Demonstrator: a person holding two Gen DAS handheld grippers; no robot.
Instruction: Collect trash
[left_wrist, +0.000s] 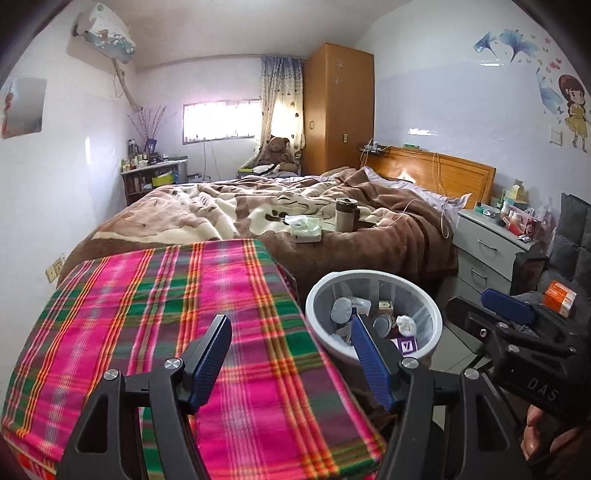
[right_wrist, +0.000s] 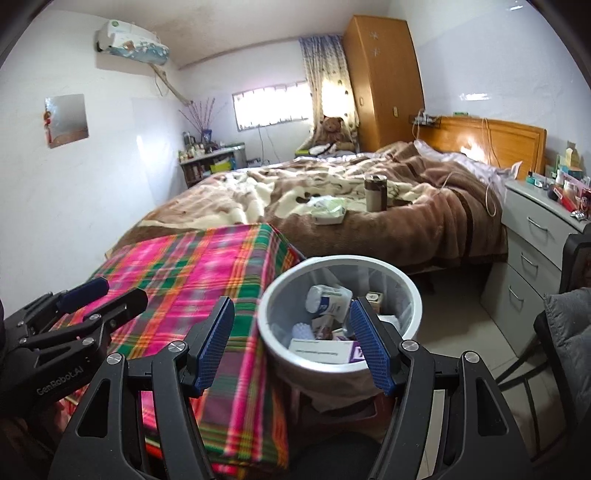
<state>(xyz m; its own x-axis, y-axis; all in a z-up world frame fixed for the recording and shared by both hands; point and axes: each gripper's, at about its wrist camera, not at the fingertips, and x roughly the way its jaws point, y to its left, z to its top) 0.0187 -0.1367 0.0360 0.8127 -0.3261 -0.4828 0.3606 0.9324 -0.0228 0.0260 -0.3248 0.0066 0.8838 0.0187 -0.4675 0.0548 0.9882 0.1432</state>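
Left gripper (left_wrist: 290, 360): 2 blue-padded fingers (left_wrist: 208, 360) spread apart, nothing between them, over the pink plaid cloth (left_wrist: 177, 314) at lower centre. Right gripper (right_wrist: 291, 345): fingers (right_wrist: 216, 341) also apart and empty, framing the near rim of the white trash bin (right_wrist: 415, 314). Bin sits centre frame, just beside the plaid-covered bench (right_wrist: 255, 387), holding boxes, a bottle and tissue (left_wrist: 406, 325). Behind, across mid frame, the bed (left_wrist: 388, 251) carries a tumbler (left_wrist: 346, 214) and tissue pack (left_wrist: 306, 229). Grey nightstand (right_wrist: 532, 229) at right edge, cluttered on top.
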